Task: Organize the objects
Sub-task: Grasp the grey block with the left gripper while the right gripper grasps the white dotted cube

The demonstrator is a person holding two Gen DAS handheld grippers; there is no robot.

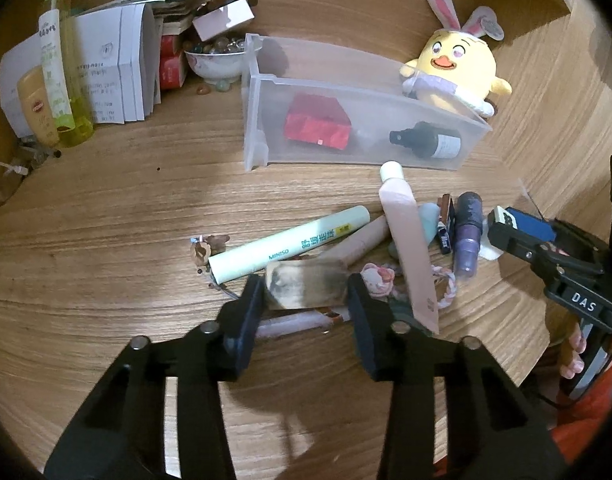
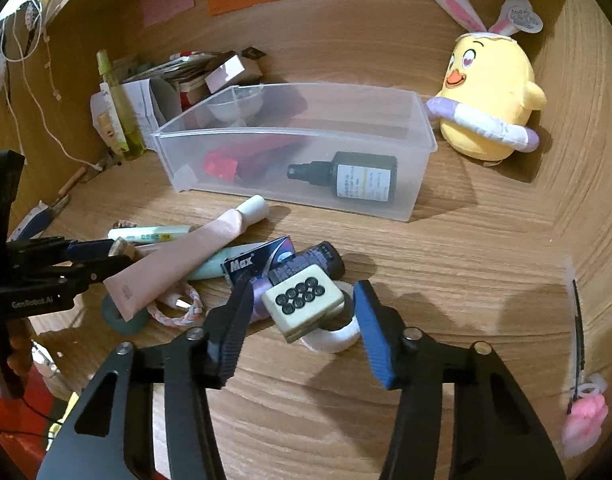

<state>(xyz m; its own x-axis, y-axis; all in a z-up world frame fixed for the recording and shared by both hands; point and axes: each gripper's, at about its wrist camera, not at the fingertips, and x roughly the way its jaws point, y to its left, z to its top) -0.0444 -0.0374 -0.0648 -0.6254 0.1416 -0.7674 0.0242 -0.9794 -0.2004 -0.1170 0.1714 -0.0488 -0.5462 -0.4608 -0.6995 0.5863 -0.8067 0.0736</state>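
My left gripper (image 1: 306, 292) is shut on a tan, smudged block (image 1: 302, 284) in the pile of small things on the wooden desk. Its pads press the block's two ends. My right gripper (image 2: 302, 300) straddles a cream mahjong tile (image 2: 302, 304) that lies tilted on a white ring (image 2: 333, 340). A slim gap shows at each end of the tile, so the jaws stand open around it. Behind the pile, a clear plastic bin (image 2: 290, 130) holds a red box (image 1: 317, 126) and a dark spray bottle (image 2: 345, 178).
The pile holds a pink tube (image 1: 405, 248), a pale green tube (image 1: 290, 244), a purple glitter tube (image 1: 467, 236) and a braided hair tie (image 2: 178, 312). A yellow plush chick (image 2: 489, 92) stands right of the bin. Bottles (image 1: 66, 80), papers and a bowl of marbles (image 1: 218, 60) crowd the back left.
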